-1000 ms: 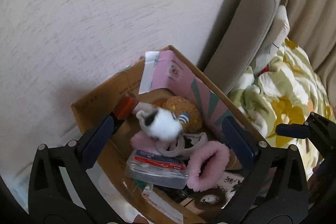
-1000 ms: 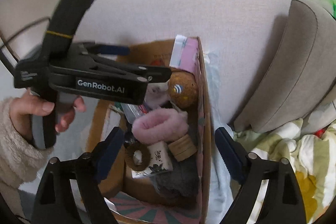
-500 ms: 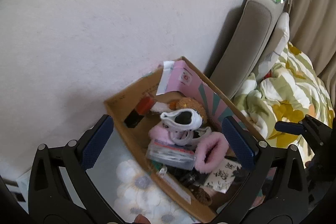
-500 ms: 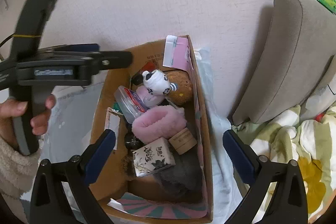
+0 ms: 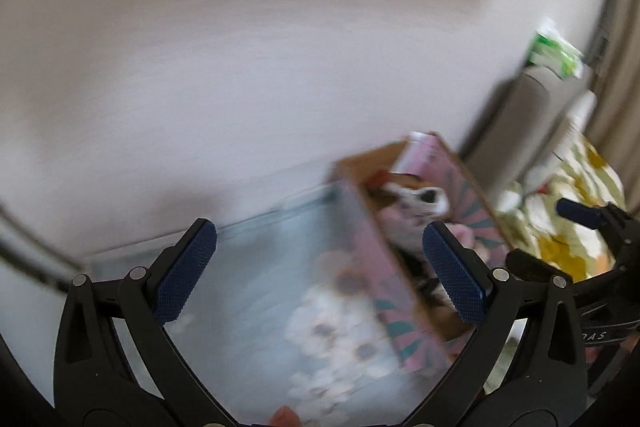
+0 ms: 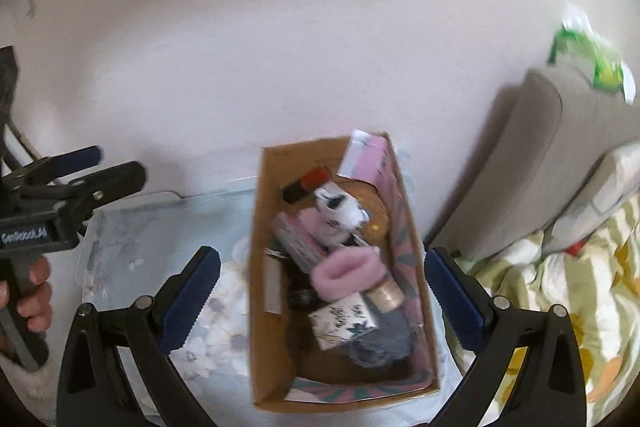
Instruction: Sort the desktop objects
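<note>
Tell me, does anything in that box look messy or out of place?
Nothing looks spilled or broken. The cardboard box is just crammed: a black-and-white plush toy lies on top of the heap, with a pink fuzzy item and a small patterned box wedged at angles.

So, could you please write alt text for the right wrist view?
An open cardboard box on a floral cloth is packed with small items, including a pink fluffy band and a black-and-white plush toy. The open right tool frames it; the left tool is at far left.
</note>
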The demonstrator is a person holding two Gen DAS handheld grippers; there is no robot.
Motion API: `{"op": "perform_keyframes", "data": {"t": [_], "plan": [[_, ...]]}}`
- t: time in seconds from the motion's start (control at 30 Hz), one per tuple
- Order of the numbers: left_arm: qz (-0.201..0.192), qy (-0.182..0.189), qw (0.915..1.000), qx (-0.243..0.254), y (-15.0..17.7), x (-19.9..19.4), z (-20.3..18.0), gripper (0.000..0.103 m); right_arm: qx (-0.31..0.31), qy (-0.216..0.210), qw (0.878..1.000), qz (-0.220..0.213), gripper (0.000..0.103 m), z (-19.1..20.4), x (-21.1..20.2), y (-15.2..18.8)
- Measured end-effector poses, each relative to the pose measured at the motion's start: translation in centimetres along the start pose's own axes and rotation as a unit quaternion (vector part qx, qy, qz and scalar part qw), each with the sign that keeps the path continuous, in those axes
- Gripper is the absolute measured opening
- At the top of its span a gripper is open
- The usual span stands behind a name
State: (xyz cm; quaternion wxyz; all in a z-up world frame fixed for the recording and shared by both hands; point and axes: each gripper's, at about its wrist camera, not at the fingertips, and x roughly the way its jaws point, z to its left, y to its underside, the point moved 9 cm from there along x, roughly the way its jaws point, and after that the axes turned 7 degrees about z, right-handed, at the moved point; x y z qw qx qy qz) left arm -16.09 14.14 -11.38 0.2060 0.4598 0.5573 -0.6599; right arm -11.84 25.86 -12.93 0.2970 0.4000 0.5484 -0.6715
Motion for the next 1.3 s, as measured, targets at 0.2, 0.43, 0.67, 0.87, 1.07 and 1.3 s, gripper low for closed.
{"op": "perform_keyframes", "data": {"t": [0.2,0.43,0.67,0.87,1.07,1.3], "plan": [[-0.019,-0.043,0.9971,-0.059,2.9,-3.8,5.5,0.103,-0.054,0.020,0.998,-0.016,0.102,5.9,-1.2,-0.6],[-0.039,-0.079,0.9891,-0.117,6.8,-7.0,9.6,0.103,-0.061,-0.015,0.998,-0.012,0.102,10.7,-1.1,0.8],[-0.036,-0.076,0.9854,-0.148,9.4,-7.6,10.3,0.103,-0.079,-0.007,0.997,-0.009,0.102,12.3,-0.6,2.4],[-0.031,-0.076,0.9852,-0.151,10.0,-7.5,9.9,0.103,-0.079,-0.001,0.997,-0.012,0.102,12.3,-0.8,2.6],[-0.027,-0.078,0.9853,-0.149,10.3,-7.4,9.3,0.103,-0.075,-0.001,0.997,-0.017,0.102,12.2,-1.1,2.5],[-0.028,-0.085,0.9851,-0.147,10.4,-7.6,9.2,0.103,-0.071,-0.003,0.997,-0.019,0.102,11.9,-1.3,2.5]]}}
